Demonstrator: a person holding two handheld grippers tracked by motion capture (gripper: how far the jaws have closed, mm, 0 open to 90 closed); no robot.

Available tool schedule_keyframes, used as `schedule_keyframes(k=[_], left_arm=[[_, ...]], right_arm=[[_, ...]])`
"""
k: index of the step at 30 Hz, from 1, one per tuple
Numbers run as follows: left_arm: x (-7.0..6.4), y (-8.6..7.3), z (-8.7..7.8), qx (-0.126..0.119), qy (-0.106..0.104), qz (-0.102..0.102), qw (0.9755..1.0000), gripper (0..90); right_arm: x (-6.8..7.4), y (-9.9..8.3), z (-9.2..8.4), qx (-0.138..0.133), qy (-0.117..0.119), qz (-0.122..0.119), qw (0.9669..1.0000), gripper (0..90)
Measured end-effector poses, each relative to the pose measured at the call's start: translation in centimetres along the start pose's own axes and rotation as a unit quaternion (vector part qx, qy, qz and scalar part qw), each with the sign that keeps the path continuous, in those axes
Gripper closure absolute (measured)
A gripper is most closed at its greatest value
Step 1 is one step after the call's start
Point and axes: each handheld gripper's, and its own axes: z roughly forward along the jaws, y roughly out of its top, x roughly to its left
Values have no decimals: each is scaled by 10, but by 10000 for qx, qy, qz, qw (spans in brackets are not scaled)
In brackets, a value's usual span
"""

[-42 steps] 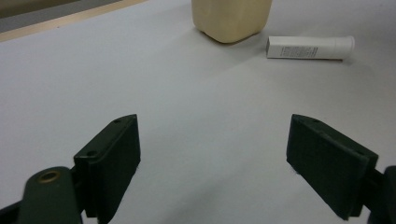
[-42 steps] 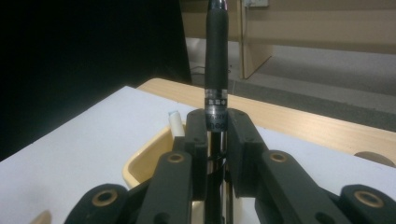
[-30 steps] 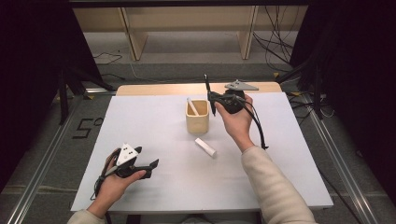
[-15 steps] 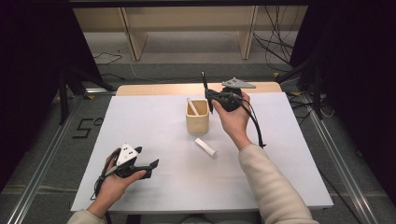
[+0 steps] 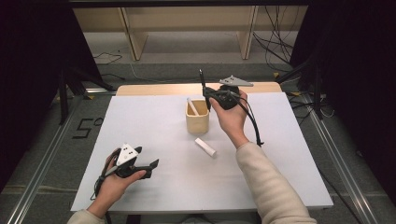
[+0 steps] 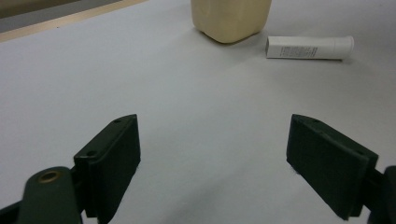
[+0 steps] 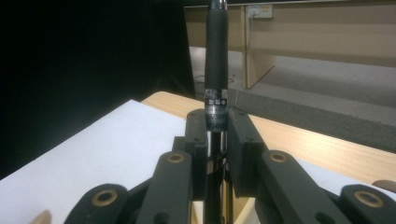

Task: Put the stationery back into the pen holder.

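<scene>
Resting near the front-left edge of the white-covered surface, the left tool lies low in the person's left hand with its jaws spread wide and nothing between them. The left gripper view looks along those jaws across bare white sheet to a short white plastic tube lying on its side, its long axis crosswise there, just beside the foot of a cream square pen holder. In the high view the same tube lies slantwise in front of the holder, apart from it, and a white stick leans inside the holder.

Farther off, the right tool hovers just behind and right of the holder, clenched on a slim black pen. The right gripper view shows what the high view cannot: the pads clamp the pen just below a banded ring, with its rubbery barrel rising straight up between them. The pen's long axis stands nearly upright, with its top tilted slightly left.

Wide open sheet lies to the left and right of the holder; the pale wooden far edge runs close behind the right tool.
</scene>
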Motion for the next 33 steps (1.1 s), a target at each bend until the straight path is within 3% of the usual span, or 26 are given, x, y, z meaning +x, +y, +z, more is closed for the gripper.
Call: schedule_keyframes(k=[33], left_arm=[[0,0,0,2,-10,-7,10000,173]], right_arm=[[5,-3,17,56,4,8,10000,800]])
